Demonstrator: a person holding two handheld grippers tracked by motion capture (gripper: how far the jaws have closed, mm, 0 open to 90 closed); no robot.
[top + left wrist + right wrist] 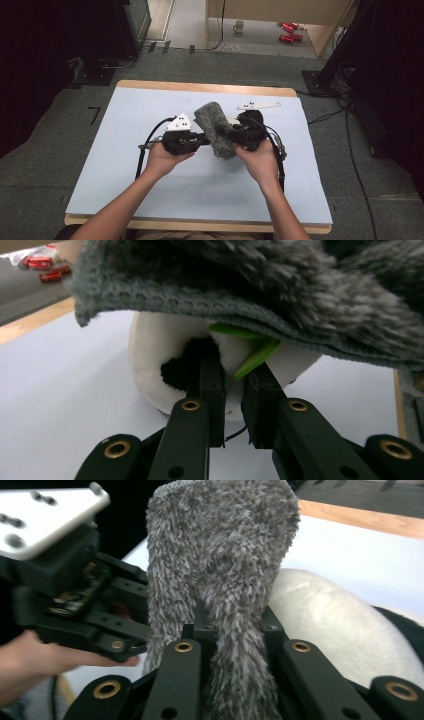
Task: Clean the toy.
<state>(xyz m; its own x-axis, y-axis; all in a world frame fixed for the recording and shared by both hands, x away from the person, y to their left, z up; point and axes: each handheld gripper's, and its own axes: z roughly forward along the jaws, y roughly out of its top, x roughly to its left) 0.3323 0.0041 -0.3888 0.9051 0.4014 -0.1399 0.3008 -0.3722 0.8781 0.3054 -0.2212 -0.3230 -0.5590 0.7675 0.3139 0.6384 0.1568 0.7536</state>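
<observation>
From the high view, a grey fuzzy cloth (216, 129) hangs between the two tools over the middle of the blue-white table mat (125, 170), its long axis running from the far side of the mat toward the person, and it drapes over a white plush toy (232, 121) of which a small pale patch peeks out just beyond the cloth. The left gripper (202, 141) comes at the cloth from its left side and the right gripper (227, 134) from its right, both touching it, so neither hand is clearly the nearer (they meet at almost the same spot). In the left gripper view, the cloth (260, 290) lies above the jaws like a roof, and beneath it the plush toy (160, 365) sits straight ahead on the mat; the jaws stand nearly together, with a narrow gap, their tips at a black patch (187, 367) and a green leaf-shaped piece (255, 357) on the toy, though whether they actually pinch anything I cannot tell. In the right gripper view, the cloth (220, 575) rises upright from between the jaws, which are clamped on its lower fold, with the toy (330, 625) just right of the cloth and the left gripper (141, 645) and its holding hand (35, 660) to the cloth's left.
</observation>
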